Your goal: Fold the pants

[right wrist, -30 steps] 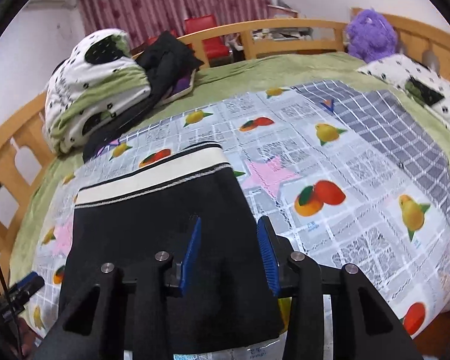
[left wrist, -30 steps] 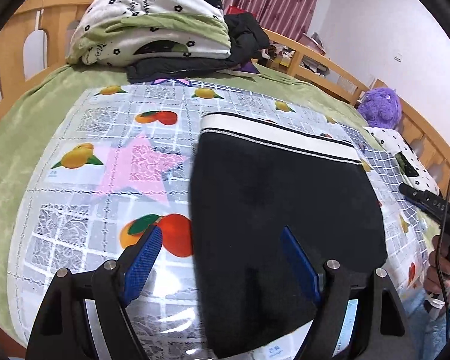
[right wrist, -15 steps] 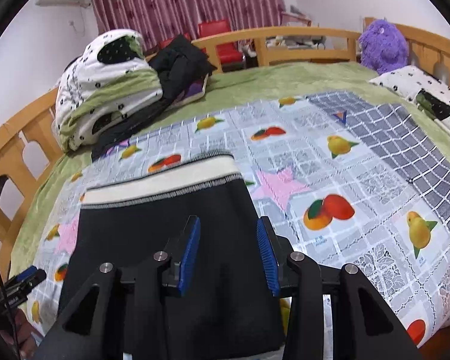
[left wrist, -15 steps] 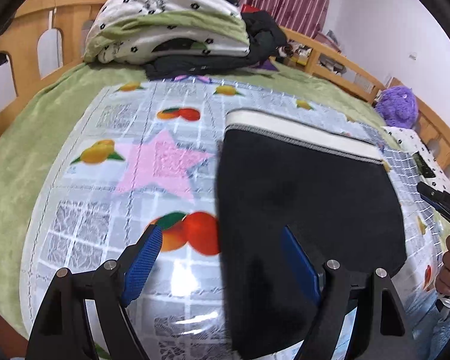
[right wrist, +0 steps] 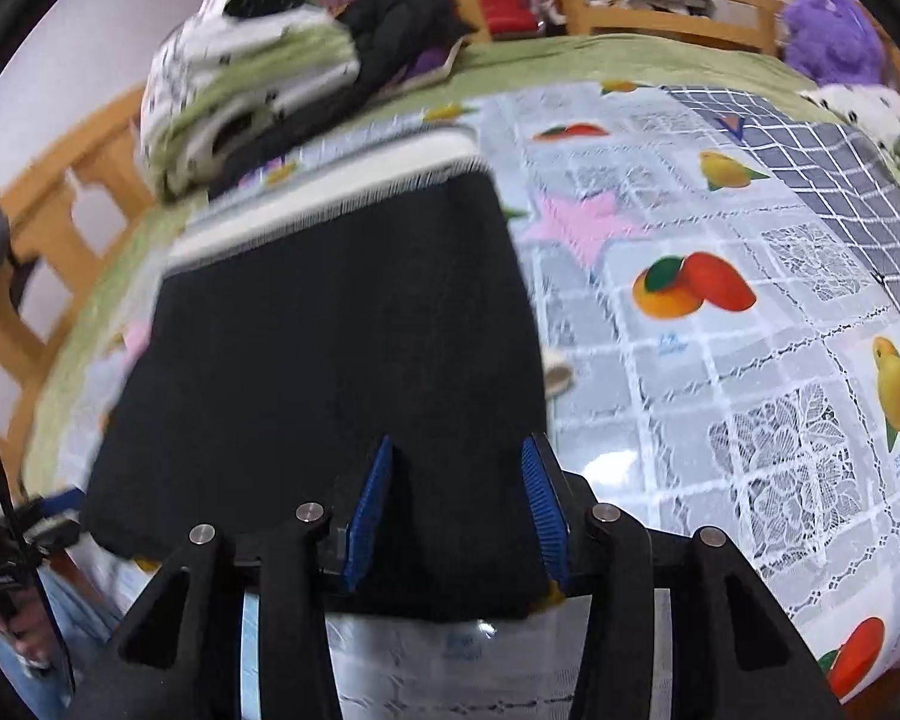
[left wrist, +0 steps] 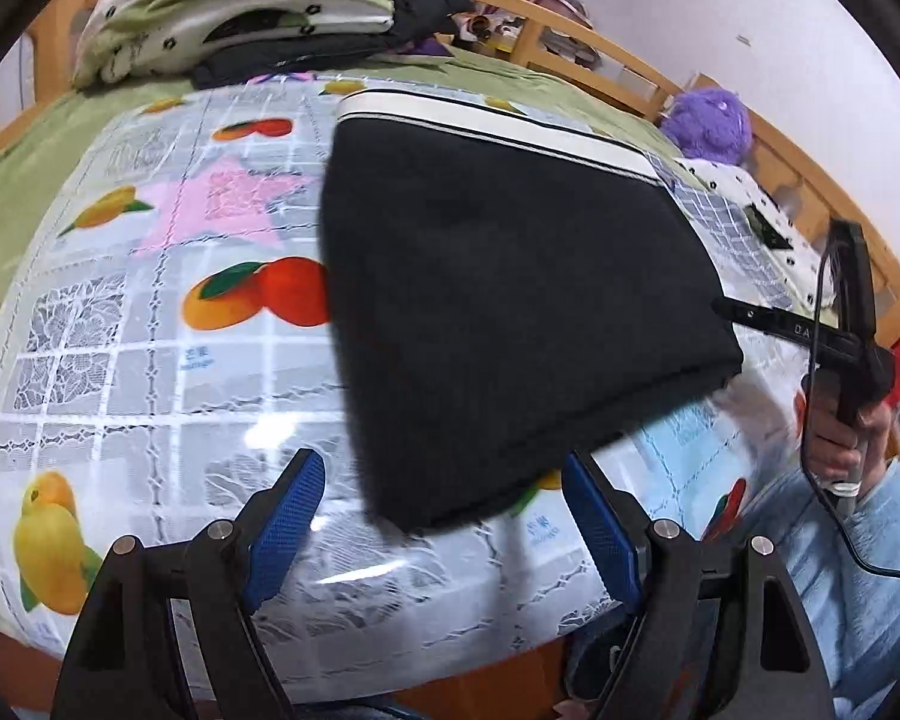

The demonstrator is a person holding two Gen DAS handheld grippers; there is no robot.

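Black pants (left wrist: pixel 510 300), white waistband far side, lie folded flat on the fruit-print plastic cover (left wrist: pixel 150 360) of the bed, near hem toward both tools for another fold. Left hand-held gripper (left wrist: pixel 444 534) is spread wide, empty, just short of the hem; right hand-held gripper (right wrist: pixel 456 510) is opening over the hem, contact probably none (blurred). Folded quilt (left wrist: pixel 240 6) and purple plush (left wrist: pixel 711 120) lie well apart, nothing blocking.

Black tongs (left wrist: pixel 438 516) — blue ribbed pads, silver screws; sleeve (left wrist: pixel 858 546) seemingly light-blue.
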